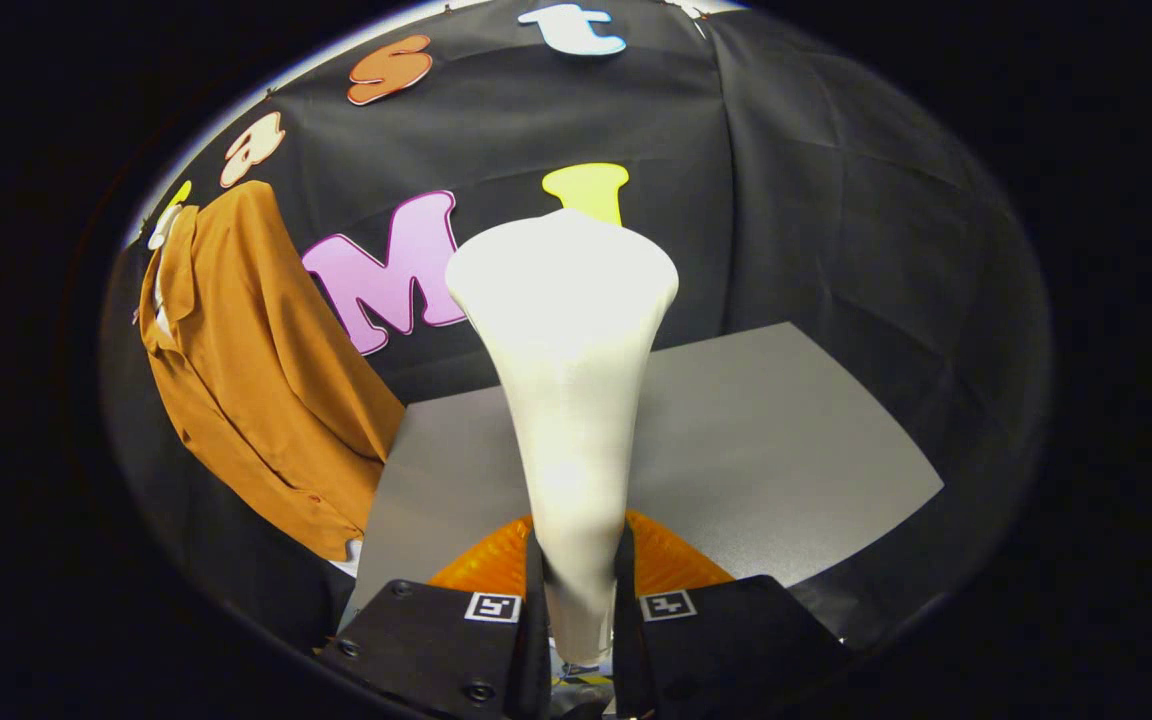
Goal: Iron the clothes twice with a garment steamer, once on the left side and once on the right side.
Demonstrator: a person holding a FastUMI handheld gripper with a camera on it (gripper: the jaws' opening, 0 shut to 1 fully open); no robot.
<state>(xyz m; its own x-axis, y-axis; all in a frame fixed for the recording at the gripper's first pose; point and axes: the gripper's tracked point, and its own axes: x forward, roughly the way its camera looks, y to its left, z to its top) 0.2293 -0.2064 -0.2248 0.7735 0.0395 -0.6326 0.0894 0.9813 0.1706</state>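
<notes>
A white garment steamer (566, 400) stands up between the fingers, narrow at its handle and flaring to a wide head at the top. My gripper (579, 585) is shut on the steamer's handle, both fingers pressing its sides. An orange-brown shirt (251, 370) hangs on the black booth wall, off to the left of the steamer and beyond the fingers. Its collar is at the top and its hem drops past the grey table's left edge. The steamer head is apart from the shirt, to its right.
A grey table (776, 440) lies flat beyond the fingers, its far edge against the black cloth wall (816, 200). The wall wraps around the table's left, back and right sides.
</notes>
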